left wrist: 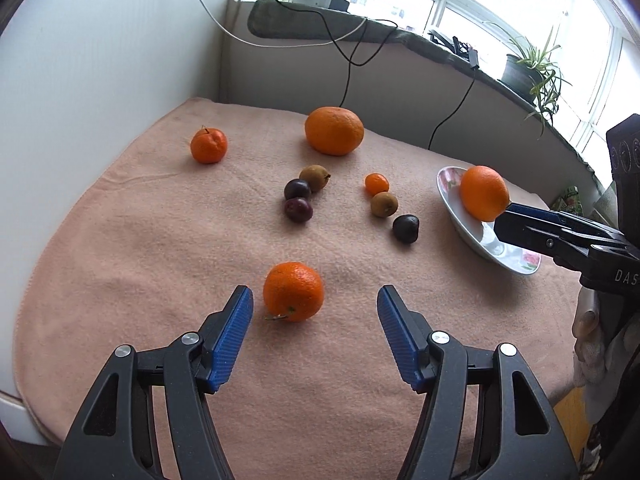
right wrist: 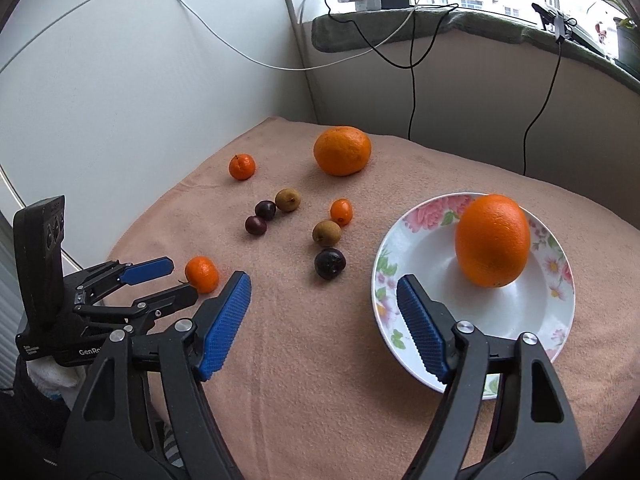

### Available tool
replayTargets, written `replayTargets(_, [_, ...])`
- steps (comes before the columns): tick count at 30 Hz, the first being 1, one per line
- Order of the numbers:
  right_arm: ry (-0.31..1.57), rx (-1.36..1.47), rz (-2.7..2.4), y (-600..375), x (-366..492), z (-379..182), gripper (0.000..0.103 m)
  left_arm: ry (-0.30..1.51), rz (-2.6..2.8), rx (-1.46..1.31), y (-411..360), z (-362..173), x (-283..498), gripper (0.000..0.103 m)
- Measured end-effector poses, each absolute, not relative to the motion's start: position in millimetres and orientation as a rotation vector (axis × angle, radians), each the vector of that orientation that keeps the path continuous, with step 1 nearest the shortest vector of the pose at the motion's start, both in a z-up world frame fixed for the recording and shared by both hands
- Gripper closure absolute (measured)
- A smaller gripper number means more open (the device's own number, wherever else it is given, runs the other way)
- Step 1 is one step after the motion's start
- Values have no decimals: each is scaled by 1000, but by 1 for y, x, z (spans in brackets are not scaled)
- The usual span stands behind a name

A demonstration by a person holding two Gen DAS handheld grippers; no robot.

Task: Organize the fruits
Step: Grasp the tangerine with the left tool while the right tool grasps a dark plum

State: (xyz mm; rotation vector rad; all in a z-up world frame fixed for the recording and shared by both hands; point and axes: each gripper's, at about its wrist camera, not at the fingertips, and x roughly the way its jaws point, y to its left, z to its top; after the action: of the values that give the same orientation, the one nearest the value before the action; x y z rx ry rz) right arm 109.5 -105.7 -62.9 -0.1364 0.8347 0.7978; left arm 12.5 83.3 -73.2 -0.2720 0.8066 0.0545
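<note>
An orange (right wrist: 493,240) lies in the floral white plate (right wrist: 404,248) at the right; they also show in the left wrist view as orange (left wrist: 483,193) and plate (left wrist: 448,184). My right gripper (right wrist: 324,304) is open and empty just in front of the plate's near rim. My left gripper (left wrist: 315,306) is open, its fingers on either side of a tangerine (left wrist: 293,291) without touching it. On the cloth lie a big orange (right wrist: 342,151), a small tangerine (right wrist: 242,167), a kumquat (right wrist: 341,211), two kiwis and three dark plums.
The pink cloth (right wrist: 320,380) covers the table. A white wall stands at the left, and a windowsill with cables, chargers and a potted plant (left wrist: 532,68) runs along the back. Cables hang down behind the table.
</note>
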Motion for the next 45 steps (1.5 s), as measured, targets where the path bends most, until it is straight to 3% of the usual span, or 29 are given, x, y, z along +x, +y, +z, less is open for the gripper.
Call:
replayTargets(4, [851,-207,830,-87,112,-69,47,808,59,-289,90,-77,12,39])
replayTargets(12, [884,-318,847,-62,128,-81,57,820,42,-320,96,-84,14,39])
replayTargets(41, [970,-703,831,-10,151,-121,71,844,31,-359,106,-99,29,39])
replayTargets(45, [982,-684,832,-11,154,-124,74,843,36,-357,105,-101,31,44])
